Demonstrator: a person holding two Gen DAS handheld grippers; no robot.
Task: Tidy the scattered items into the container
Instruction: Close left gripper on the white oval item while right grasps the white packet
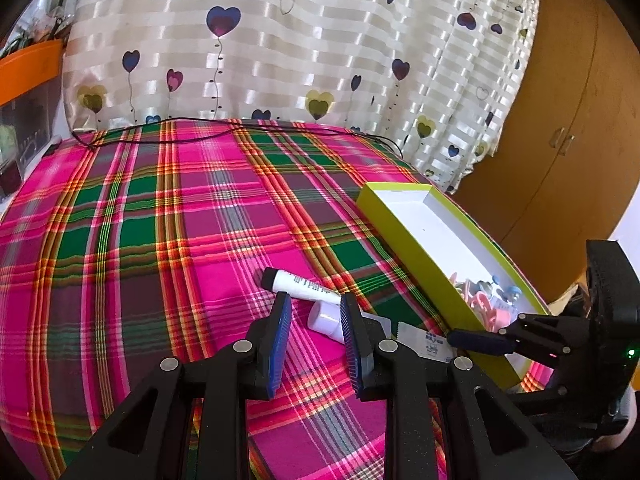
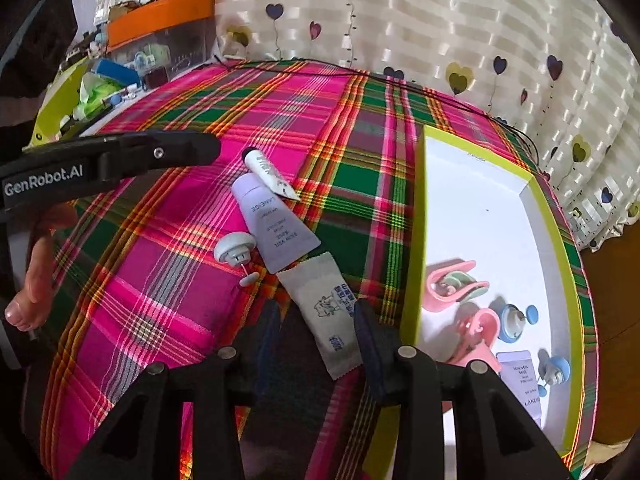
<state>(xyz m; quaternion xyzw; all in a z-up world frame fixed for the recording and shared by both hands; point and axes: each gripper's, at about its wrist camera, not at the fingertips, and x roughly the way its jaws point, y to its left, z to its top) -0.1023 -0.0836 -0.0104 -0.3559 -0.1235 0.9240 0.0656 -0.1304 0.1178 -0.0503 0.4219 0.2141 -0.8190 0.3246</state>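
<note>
Items scattered beside the green box (image 2: 416, 216)

Both grippers, left (image 1: 316, 312) and right (image 2: 316, 320), are held with jaws apart; 2 tubes (image 2: 276, 224), a sachet (image 2: 328, 312) and a pin (image 2: 236, 250) are left on the plaid surface (image 2: 160, 300).

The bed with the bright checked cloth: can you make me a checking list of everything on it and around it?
Surface: pink and green plaid cloth, mostly bare.
Job's things: lime box holding pink clips, blue pin toys, a lilac tube. Left outside: lilac Laneige tube, white tube, sachet, white mushroom pin.
Clutter: orange-lidded bin with oddments beside the bed.
Tongs: left tongs open over the tubes; right tongs open around the sachet.
Cables: black cable along the far edge.
Surroundings: heart curtain, wooden cupboard.
</note>
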